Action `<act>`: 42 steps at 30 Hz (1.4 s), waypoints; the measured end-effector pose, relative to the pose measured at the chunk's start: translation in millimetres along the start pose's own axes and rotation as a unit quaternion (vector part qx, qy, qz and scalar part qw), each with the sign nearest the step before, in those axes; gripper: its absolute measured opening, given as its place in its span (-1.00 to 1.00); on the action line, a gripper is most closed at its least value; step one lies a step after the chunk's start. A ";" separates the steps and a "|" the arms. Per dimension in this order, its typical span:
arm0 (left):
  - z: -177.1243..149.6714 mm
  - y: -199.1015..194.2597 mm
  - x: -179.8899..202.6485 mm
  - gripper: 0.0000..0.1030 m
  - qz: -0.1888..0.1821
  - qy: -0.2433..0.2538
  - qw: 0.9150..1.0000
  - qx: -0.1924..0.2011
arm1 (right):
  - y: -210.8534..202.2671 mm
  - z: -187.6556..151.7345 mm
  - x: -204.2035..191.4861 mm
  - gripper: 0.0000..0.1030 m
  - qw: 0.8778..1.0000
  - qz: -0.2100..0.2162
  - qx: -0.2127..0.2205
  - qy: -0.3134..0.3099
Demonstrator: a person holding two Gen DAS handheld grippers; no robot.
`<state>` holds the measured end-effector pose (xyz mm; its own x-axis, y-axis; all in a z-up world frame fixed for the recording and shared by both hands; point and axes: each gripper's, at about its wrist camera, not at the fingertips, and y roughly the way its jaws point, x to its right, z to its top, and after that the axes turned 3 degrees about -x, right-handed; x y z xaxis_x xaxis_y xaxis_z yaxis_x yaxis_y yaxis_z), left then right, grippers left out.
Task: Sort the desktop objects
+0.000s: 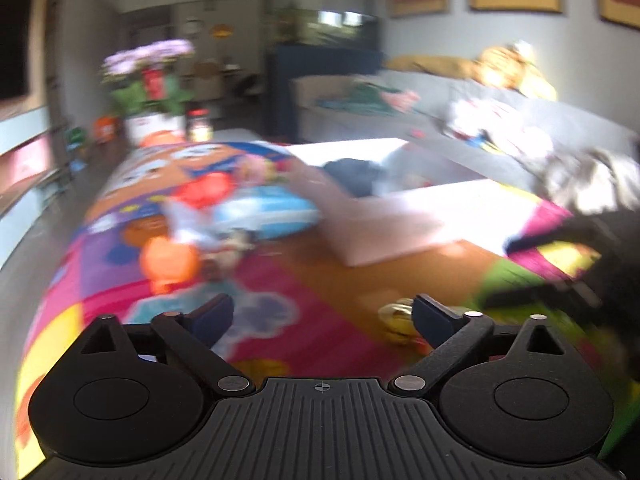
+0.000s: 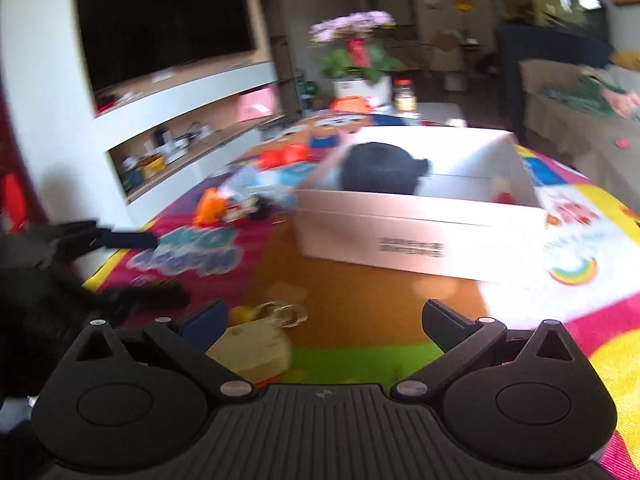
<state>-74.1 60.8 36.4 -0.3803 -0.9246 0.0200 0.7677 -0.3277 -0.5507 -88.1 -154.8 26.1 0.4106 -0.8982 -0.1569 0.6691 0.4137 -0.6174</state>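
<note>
Both views are blurred. My left gripper (image 1: 322, 314) stands open over a colourful play mat (image 1: 280, 312) with nothing between its fingers. A yellow toy (image 1: 396, 318) lies just outside its right finger. An orange toy (image 1: 168, 260) and a light blue pack (image 1: 268, 210) lie further ahead. My right gripper (image 2: 324, 316) is open too. A pale yellow block (image 2: 256, 344) with a clear ring (image 2: 284, 314) lies by its left finger, and no pad presses on it. Ahead stands a white cardboard box (image 2: 420, 236) holding a dark object (image 2: 380, 168). The left gripper (image 2: 168, 268) shows at the left edge of the right wrist view.
A potted plant with purple flowers (image 2: 352, 44) and a jar (image 2: 405, 96) stand at the far end of the mat. A television (image 2: 160, 16) above a shelf unit (image 2: 180, 152) is on the left. A grey sofa (image 1: 500, 120) with scattered things runs along the right.
</note>
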 end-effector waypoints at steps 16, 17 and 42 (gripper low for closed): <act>-2.3 22.5 -21.5 0.98 0.078 -0.054 0.995 -0.010 | 22.8 -3.9 16.8 1.00 0.991 -0.127 -0.040 0.022; 2.4 26.9 -17.4 0.97 0.079 -0.036 0.996 -0.003 | 26.2 -8.7 19.4 1.00 0.991 -0.118 -0.047 0.034; 1.9 64.8 16.0 0.22 0.080 0.023 0.994 -0.066 | 24.6 -14.8 22.1 1.00 0.991 -0.112 -0.045 0.053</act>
<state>-29.4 24.5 2.7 -0.2838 -0.9522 -0.1133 0.7466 -0.1453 -0.6492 -71.7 -166.7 -3.9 0.1878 -0.9784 -0.0861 0.6760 0.1924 -0.7114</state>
